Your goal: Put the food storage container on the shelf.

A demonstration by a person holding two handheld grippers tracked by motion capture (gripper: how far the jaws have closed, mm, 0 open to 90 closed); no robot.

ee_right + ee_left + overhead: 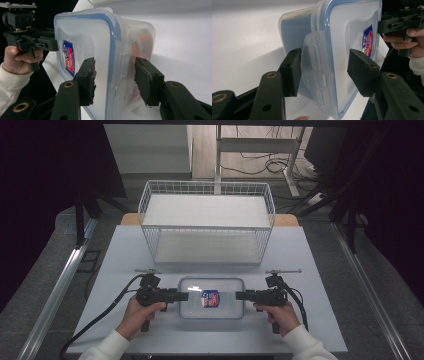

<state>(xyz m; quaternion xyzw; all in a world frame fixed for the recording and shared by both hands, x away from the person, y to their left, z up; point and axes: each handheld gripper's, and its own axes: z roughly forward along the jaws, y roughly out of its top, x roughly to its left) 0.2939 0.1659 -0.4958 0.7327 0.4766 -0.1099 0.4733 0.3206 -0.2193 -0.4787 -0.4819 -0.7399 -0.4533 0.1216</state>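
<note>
The words on the red and blue sticker [210,298] on the clear box [211,310] are too small to read. In the left gripper view, the bottom edge cuts off the box's near corner, and the left gripper [324,72] hides part of its side clip [314,72]. In the right gripper view, something orange [143,42] shows through the cloudy wall, too blurry to name. The right gripper [115,80] hides part of the box's side there.
</note>
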